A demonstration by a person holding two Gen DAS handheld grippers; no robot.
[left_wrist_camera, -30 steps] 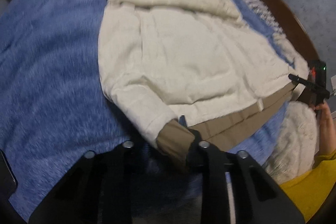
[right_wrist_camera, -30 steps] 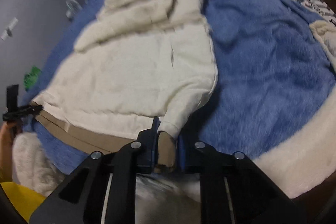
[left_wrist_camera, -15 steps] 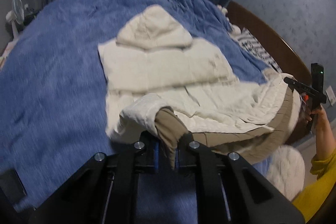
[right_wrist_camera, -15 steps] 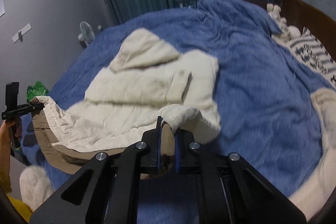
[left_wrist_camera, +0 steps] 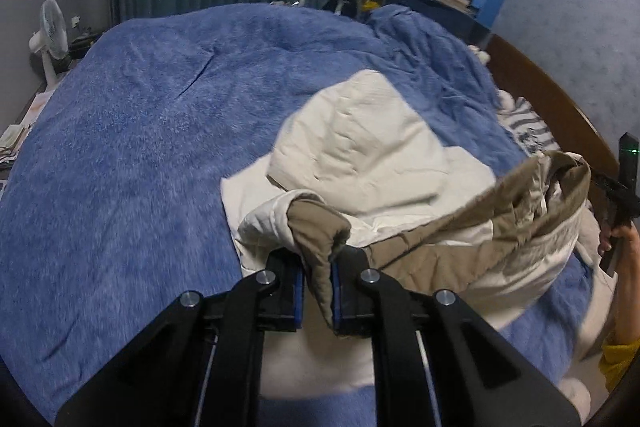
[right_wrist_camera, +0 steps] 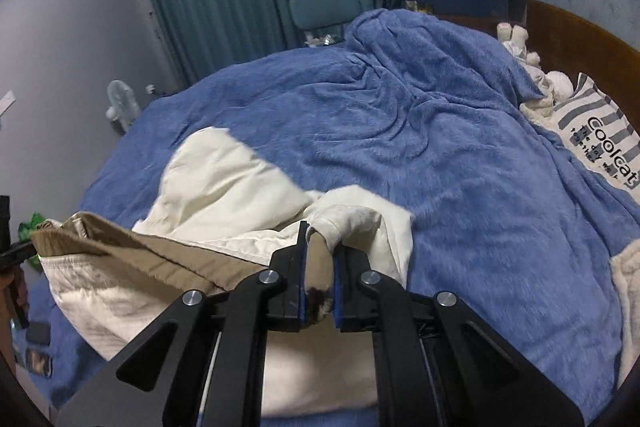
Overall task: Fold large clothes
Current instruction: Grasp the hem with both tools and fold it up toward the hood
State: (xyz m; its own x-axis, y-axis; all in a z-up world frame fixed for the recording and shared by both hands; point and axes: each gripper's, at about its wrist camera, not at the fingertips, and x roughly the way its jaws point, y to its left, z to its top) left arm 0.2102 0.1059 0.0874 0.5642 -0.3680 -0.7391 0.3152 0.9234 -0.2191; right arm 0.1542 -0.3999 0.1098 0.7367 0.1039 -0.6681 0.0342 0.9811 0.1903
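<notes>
Since a second ago you have lifted both cuffs off the bed and carried the hem end of the jacket [left_wrist_camera: 360, 147] up and forward, so it now drapes over the half that lies flat, tan lining showing. Your left gripper [left_wrist_camera: 317, 281] is clamped narrow on a tan cuff [left_wrist_camera: 320, 239], which stands up between the blue pads and folds over just ahead of the fingertips. Your right gripper [right_wrist_camera: 319, 277] is pinched the same way on the other cuff [right_wrist_camera: 320, 259], with cream sleeve cloth bunched right at its tips.

From the left view, the hood [left_wrist_camera: 356, 131] lies flat on the blue blanket [left_wrist_camera: 132, 155] ahead of the tool and a little to the right. The lifted hem runs from your left gripper across to the right, where your other hand [left_wrist_camera: 618, 239] holds it at about the same height (its tool is barely visible at the edge). From the right view, the tan hem [right_wrist_camera: 132, 247] stretches away to the left, and the cream body sags below it towards the blanket.
</notes>
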